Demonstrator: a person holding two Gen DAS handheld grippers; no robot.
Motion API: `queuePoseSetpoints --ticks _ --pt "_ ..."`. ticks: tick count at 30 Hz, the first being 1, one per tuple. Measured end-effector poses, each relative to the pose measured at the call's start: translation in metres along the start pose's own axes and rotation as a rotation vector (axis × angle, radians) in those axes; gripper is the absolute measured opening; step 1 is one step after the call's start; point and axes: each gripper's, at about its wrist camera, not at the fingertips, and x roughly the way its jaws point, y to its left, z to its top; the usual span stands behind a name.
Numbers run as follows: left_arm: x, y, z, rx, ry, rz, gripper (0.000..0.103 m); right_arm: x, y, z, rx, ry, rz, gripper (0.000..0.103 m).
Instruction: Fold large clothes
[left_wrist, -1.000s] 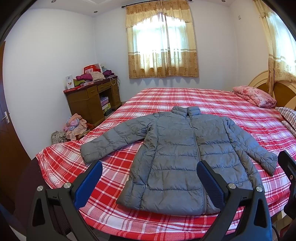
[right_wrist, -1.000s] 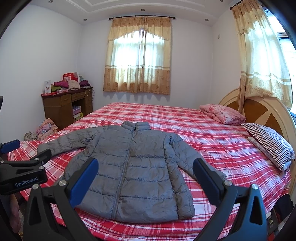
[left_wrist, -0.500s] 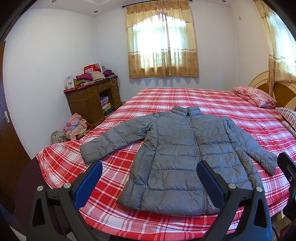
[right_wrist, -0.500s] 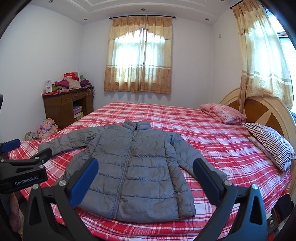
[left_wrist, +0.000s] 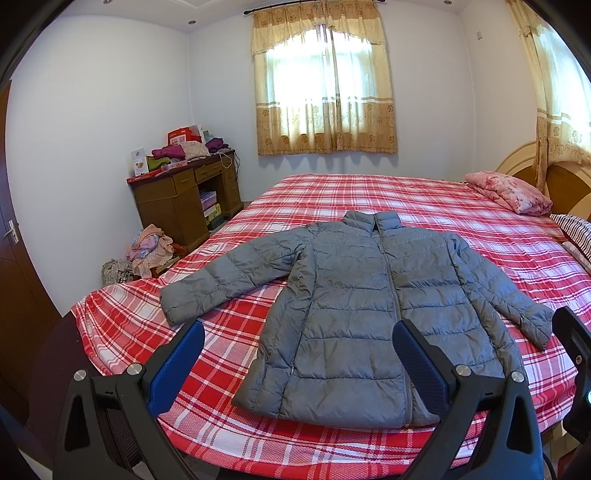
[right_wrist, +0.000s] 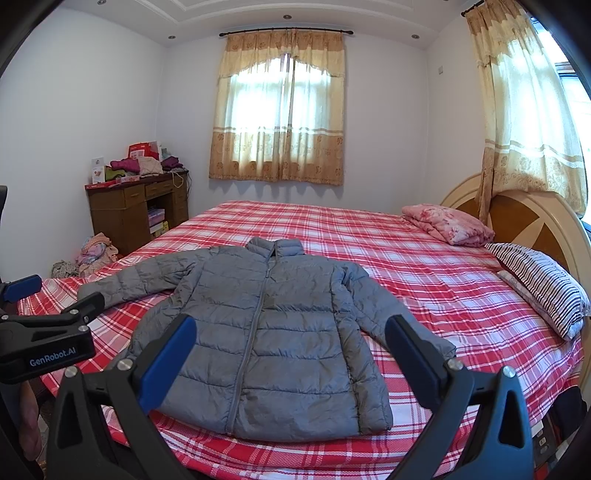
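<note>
A grey quilted puffer jacket (left_wrist: 354, 302) lies flat and zipped on a red plaid bed (left_wrist: 229, 343), front up, collar away from me, both sleeves spread outward. It also shows in the right wrist view (right_wrist: 266, 332). My left gripper (left_wrist: 297, 354) is open and empty, held above the bed's near edge in front of the jacket's hem. My right gripper (right_wrist: 286, 350) is open and empty, also short of the hem. The left gripper's body (right_wrist: 48, 332) shows at the left edge of the right wrist view.
A pink folded quilt (right_wrist: 448, 223) and a striped pillow (right_wrist: 543, 284) lie by the wooden headboard (right_wrist: 524, 218) on the right. A brown desk (left_wrist: 184, 203) piled with clothes stands at the left wall, with a heap of clothes (left_wrist: 147, 251) on the floor.
</note>
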Motion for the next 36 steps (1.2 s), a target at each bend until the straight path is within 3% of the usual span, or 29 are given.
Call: queuePoseSetpoints --ticks 27,36 --pt "0.013 0.0 -0.002 -0.002 0.044 -0.008 0.102 0.007 -0.003 -0.006 0.008 0.033 0.03 0.103" --pt "0.038 -0.006 -0.009 0.033 0.084 -0.04 0.102 0.044 -0.014 -0.022 0.011 0.093 0.131 0.103"
